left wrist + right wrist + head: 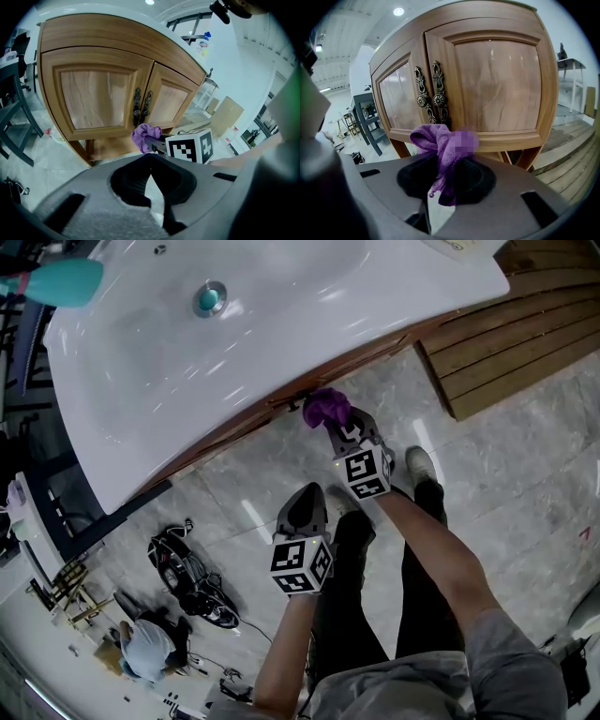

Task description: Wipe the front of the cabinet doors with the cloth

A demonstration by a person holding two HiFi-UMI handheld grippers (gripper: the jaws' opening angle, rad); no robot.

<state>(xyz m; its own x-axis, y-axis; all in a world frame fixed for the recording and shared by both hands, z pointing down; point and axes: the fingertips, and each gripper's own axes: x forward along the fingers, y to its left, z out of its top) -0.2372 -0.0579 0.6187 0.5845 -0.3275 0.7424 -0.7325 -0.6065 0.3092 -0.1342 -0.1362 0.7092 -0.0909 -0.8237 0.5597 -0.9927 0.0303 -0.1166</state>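
From the head view, the cabinet [281,409] shows only as a thin wooden edge beneath a white sink [281,324]. The right gripper [336,429] reaches to that edge with the purple cloth [326,407] bunched at its tip. The left gripper [307,493] hangs further back from the cabinet, over the tiled floor [506,484].

In the left gripper view, the left gripper [151,168] has its jaws drawn together to a thin slit with nothing between them. It points at the cabinet doors [93,98] from well apart. The cloth [144,137] sits low before the cabinet, under the paired ornate handles [142,105], with the right gripper's marker cube [190,147] just behind it.

In the right gripper view, the right gripper [447,183] has its jaws clamped on the cloth [440,143], which bulges out ahead of them. The cloth is close against the lower rail of the cabinet doors [501,79], right below the handles [431,101]. Whether it touches the wood I cannot tell.
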